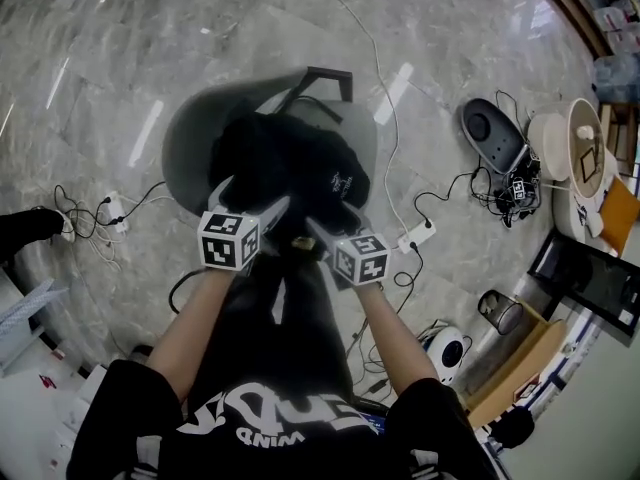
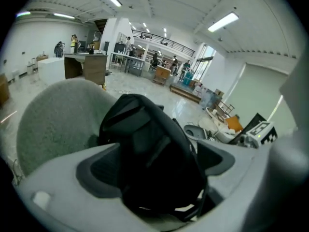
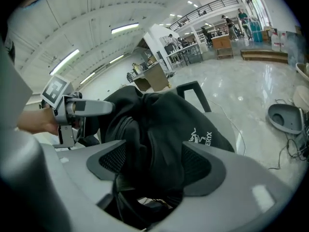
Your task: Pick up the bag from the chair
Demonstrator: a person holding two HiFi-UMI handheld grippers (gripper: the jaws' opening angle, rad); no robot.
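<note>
– Over at the grey chair, left tongs are clamped on the black bag, yeah?
– Yep, fabric's bunched between them. Right tongs pinch it too, just beside the left pair. Bag's over the chair, can't tell if it's lifted off. Cables all over the floor on the right.

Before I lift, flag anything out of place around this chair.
Loose cables and a power strip sprawl over the floor beside the chair, a likely trip hazard. The black bag lies crumpled on the seat but looks undamaged.
</note>
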